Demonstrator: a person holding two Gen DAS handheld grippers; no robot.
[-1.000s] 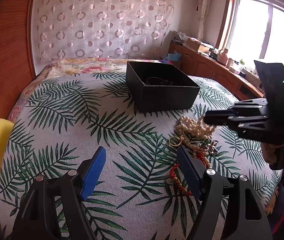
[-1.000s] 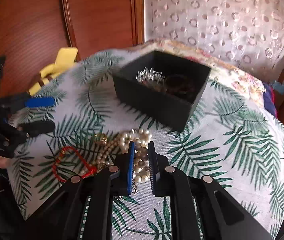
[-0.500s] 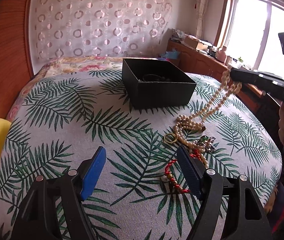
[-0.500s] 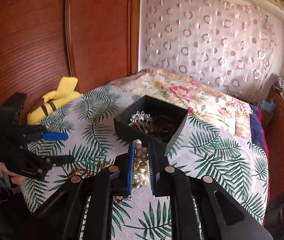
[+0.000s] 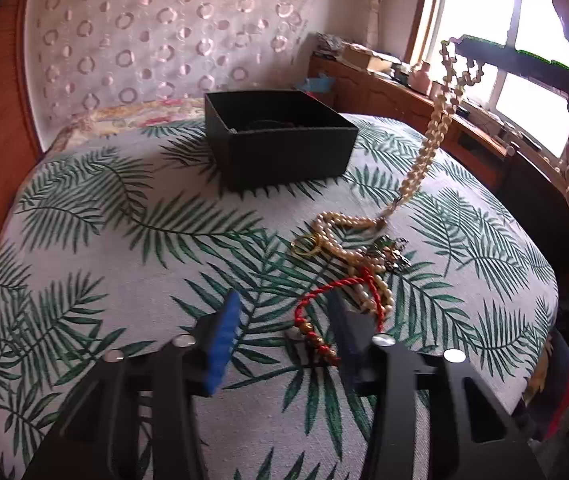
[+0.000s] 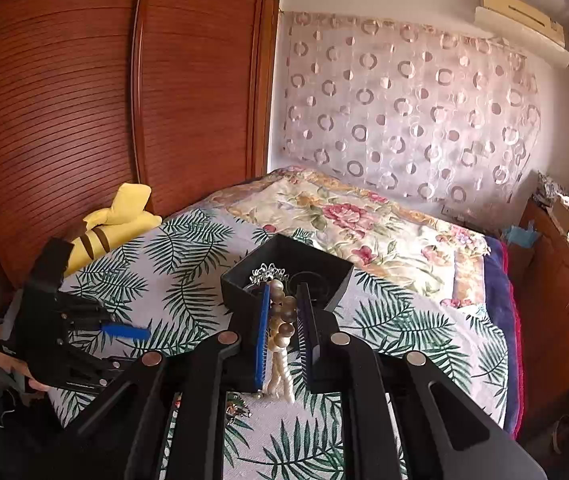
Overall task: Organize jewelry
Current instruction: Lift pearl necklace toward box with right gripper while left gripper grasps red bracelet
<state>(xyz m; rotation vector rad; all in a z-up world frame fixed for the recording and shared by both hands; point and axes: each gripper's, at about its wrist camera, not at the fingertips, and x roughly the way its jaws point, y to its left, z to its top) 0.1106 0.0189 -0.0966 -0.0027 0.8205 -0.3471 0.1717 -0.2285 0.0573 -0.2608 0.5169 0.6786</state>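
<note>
My right gripper (image 6: 283,312) is shut on a pearl necklace (image 6: 281,320) and holds it high above the bed. In the left wrist view the necklace (image 5: 428,152) hangs from that gripper (image 5: 458,46) down to a jewelry pile (image 5: 348,256), its lower end still on the cloth. A black open box (image 5: 284,148) stands behind the pile and holds jewelry (image 6: 268,272). My left gripper (image 5: 284,320) is open, low over the cloth, with a red beaded bracelet (image 5: 316,320) between its fingers, a gold ring (image 5: 306,246) beyond.
A palm-leaf cloth (image 5: 104,240) covers the bed. A yellow plush toy (image 6: 116,224) lies at the bed's left edge by the wooden wardrobe (image 6: 84,120). A wooden sideboard (image 5: 424,108) with clutter runs under the window on the right.
My right gripper has risen with the pearl necklace, drawing most of it up off the pile. My left gripper has moved forward toward the red bracelet and narrowed somewhat.
</note>
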